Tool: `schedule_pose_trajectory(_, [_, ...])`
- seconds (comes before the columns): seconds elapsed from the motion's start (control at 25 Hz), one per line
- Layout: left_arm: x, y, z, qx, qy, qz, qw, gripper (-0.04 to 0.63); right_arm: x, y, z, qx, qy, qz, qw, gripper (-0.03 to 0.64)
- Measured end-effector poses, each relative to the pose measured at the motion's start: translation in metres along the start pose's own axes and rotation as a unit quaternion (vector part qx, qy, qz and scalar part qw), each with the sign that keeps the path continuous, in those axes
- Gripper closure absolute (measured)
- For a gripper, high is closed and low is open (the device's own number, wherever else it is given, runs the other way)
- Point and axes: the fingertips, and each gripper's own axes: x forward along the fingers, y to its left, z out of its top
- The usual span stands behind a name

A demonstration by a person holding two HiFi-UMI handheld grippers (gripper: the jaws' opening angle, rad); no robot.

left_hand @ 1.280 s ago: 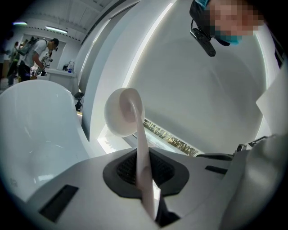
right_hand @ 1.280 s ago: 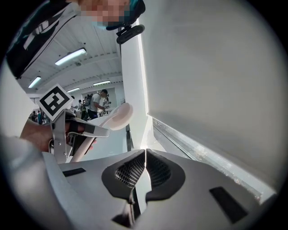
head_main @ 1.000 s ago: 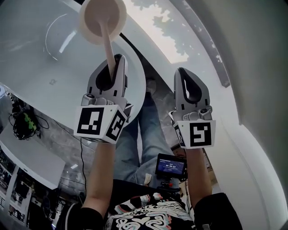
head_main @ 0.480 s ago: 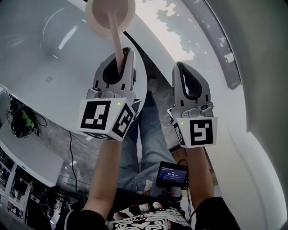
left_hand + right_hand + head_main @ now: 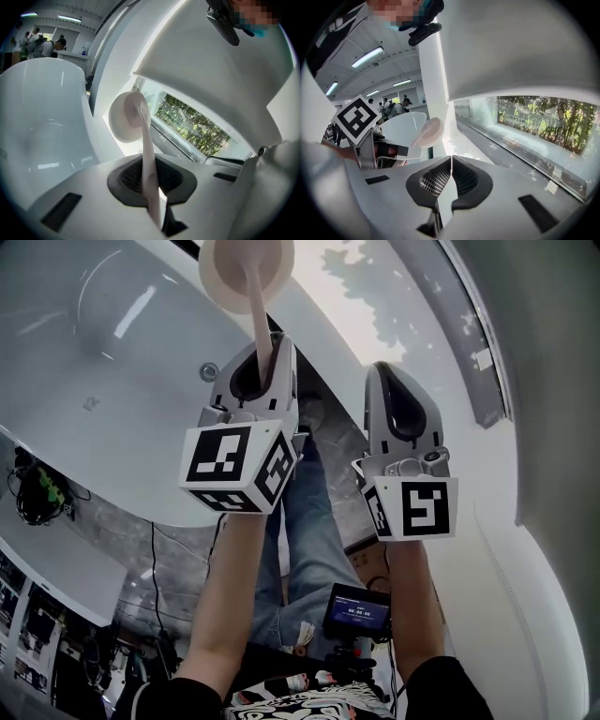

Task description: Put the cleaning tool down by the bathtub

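Note:
My left gripper is shut on the pale pink handle of the cleaning tool. Its round, cup-like head sticks out past the jaws, over the rim of the white bathtub. In the left gripper view the handle runs up between the dark pads to the head, with the tub wall on the left. My right gripper hovers beside it on the right, shut with nothing in it; its pads meet. The tool head shows to its left.
Below the grippers are the person's jeans-clad legs and a small device with a lit screen. A white ledge curves along the right under a long window. Cables lie on the grey floor at left. People stand far back.
Both grippers have sunk lower beside the tub, the left one still shut on the tool's handle. The right gripper stays shut and empty.

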Motion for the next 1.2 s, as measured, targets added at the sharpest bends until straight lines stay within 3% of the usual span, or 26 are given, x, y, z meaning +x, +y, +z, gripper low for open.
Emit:
schedule_pose_trajectory(0.48, [0.044, 0.0, -0.02, -0.02, 0.008, 0.017, 0.9996, 0.561, 0.016, -0.01, -0.031, 0.012, 0.034, 0.001, 0.999, 0.591])
schedule_pose_trajectory(0.68, [0.067, -0.013, -0.027, -0.053, 0.011, 0.004, 0.9985, 0.561, 0.025, -0.02, -0.042, 0.011, 0.046, 0.0, 0.999, 0.591])
schedule_pose_trajectory(1.2, [0.105, -0.007, -0.05, -0.053, 0.043, 0.02, 0.9975, 0.561, 0.041, -0.044, -0.058, 0.015, 0.065, -0.019, 0.998, 0.591])
